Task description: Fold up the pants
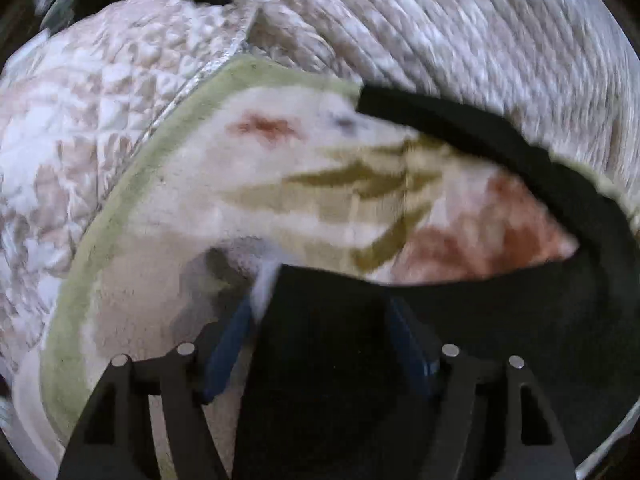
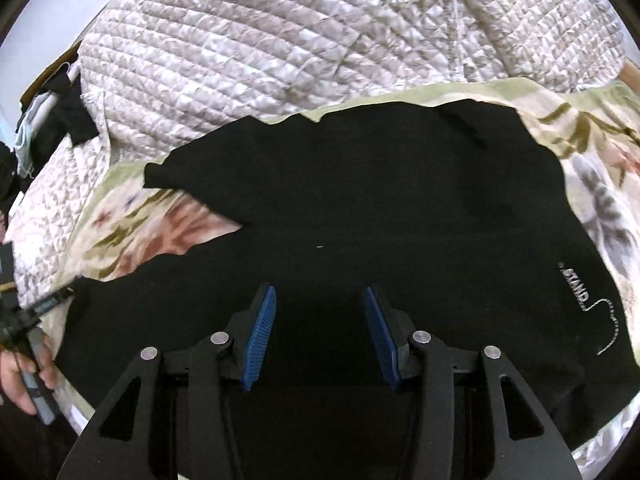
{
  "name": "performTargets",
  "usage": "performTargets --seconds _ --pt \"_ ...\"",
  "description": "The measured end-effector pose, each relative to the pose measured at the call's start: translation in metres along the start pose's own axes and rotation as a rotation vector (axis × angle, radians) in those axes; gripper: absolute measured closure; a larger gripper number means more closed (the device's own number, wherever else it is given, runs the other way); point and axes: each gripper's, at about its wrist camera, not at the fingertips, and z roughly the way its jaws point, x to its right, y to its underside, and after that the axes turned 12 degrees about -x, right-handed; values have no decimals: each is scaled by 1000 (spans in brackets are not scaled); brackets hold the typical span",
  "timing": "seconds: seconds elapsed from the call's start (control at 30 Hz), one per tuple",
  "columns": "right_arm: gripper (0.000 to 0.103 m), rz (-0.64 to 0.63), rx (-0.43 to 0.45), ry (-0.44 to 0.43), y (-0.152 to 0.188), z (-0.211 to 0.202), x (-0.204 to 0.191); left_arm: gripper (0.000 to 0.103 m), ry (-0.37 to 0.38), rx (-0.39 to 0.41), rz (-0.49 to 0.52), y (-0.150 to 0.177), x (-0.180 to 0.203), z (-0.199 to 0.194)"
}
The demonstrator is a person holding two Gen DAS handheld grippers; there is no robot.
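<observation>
Black pants (image 2: pixel 380 200) lie spread on a floral blanket (image 2: pixel 160 224) with a green border; white lettering (image 2: pixel 576 288) shows near their right side. My right gripper (image 2: pixel 320 292) hovers open above the middle of the pants, nothing between its blue pads. In the left wrist view a corner of the pants (image 1: pixel 340 340) lies between the fingers of my left gripper (image 1: pixel 320 304). Blanket shows between its left pad (image 1: pixel 228 344) and the cloth edge, so it stands open. A pant leg (image 1: pixel 500 144) runs up and away to the right. The left gripper (image 2: pixel 24 320) and the hand (image 2: pixel 20 376) holding it show at the left edge of the right wrist view.
The blanket (image 1: pixel 140 208) lies on a quilted pale bedspread (image 2: pixel 280 40) that fills the far side. Dark clothes (image 2: pixel 76 120) are piled at the bed's far left edge by a white wall (image 2: pixel 48 8).
</observation>
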Motion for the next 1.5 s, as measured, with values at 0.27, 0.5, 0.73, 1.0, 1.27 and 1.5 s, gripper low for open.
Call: performTargets --seconds 0.27,0.5,0.73,1.0,1.27,1.5 --pt "56 -57 -1 -35 1 9 -21 96 37 98 -48 -4 3 -17" --pt "56 -63 -34 15 3 19 -20 87 -30 81 -120 -9 -13 -7" --pt "56 -30 9 67 5 12 -6 67 94 159 -127 -1 -18 -41" --pt "56 13 -30 138 3 22 10 54 239 -8 81 12 39 -20" --pt "47 -39 -46 100 4 26 1 32 245 -13 195 23 71 -20" --pt "47 -68 -5 102 3 19 -6 32 248 20 231 22 80 -35"
